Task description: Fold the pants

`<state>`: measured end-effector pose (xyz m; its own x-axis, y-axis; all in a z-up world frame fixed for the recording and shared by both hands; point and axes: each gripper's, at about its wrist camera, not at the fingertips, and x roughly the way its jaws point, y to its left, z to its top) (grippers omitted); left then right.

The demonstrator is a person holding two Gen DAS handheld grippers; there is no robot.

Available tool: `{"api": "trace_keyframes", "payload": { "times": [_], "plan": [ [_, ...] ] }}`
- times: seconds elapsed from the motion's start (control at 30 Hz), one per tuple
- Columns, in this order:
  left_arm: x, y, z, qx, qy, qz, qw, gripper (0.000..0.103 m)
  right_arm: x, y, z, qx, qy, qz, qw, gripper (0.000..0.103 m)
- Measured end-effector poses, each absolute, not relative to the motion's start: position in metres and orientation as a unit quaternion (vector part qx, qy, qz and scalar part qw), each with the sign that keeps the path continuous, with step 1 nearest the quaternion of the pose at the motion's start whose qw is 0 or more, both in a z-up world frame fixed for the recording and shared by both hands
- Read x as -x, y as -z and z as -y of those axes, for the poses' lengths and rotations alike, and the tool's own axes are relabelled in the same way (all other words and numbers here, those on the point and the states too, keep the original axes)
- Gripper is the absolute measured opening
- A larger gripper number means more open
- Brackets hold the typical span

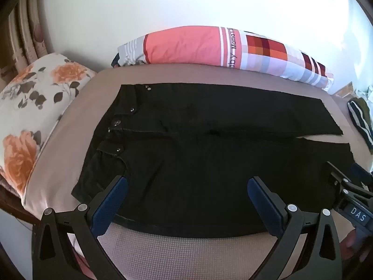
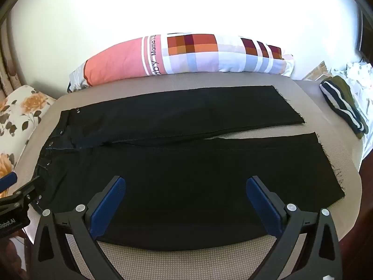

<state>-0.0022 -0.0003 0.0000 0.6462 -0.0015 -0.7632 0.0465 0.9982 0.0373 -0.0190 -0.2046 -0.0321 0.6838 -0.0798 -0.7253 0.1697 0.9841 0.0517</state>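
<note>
Black pants (image 1: 198, 144) lie flat on the bed, waistband with metal buttons (image 1: 116, 122) to the left, both legs stretched to the right, hems frayed. In the right wrist view the pants (image 2: 186, 163) show both legs side by side with a narrow gap between them. My left gripper (image 1: 187, 184) is open, hovering above the near edge by the waist. My right gripper (image 2: 186, 184) is open above the near leg. The right gripper also shows at the right edge of the left wrist view (image 1: 347, 186), and the left gripper at the left edge of the right wrist view (image 2: 14, 193).
The bed has a taupe cover (image 1: 177, 252). A pink and checked pillow (image 1: 209, 46) lies along the far side by the wall. A floral pillow (image 1: 30, 107) sits to the left. A folded striped dark garment (image 2: 342, 102) lies at the right.
</note>
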Motion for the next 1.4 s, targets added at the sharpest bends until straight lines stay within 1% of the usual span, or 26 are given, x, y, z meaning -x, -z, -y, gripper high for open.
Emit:
{"api": "trace_keyframes", "payload": {
  "times": [0.07, 0.1, 0.2, 0.5, 1.1, 1.4],
  "plan": [
    [0.006, 0.003, 0.002, -0.029, 0.010, -0.418, 0.908, 0.102, 0.019, 0.033, 0.205, -0.066, 0.067, -0.399, 0.912, 0.103],
    [0.010, 0.013, 0.004, -0.029, 0.005, -0.420, 0.907, 0.102, 0.019, 0.033, 0.205, -0.065, 0.065, -0.399, 0.912, 0.103],
    [0.007, 0.017, -0.006, -0.004, 0.014, -0.444, 0.896, 0.102, 0.019, 0.034, 0.203, -0.058, 0.066, -0.399, 0.913, 0.103],
    [0.004, 0.020, -0.005, -0.004, 0.006, -0.459, 0.888, 0.102, 0.023, 0.038, 0.197, -0.040, 0.063, -0.395, 0.916, 0.103],
    [0.007, 0.023, 0.001, -0.017, 0.013, -0.455, 0.890, 0.102, 0.029, 0.043, 0.199, -0.042, 0.069, -0.383, 0.920, 0.103],
    [0.005, 0.025, 0.001, -0.018, 0.013, -0.454, 0.891, 0.102, 0.025, 0.045, 0.201, -0.049, 0.068, -0.400, 0.913, 0.103]
  ]
}}
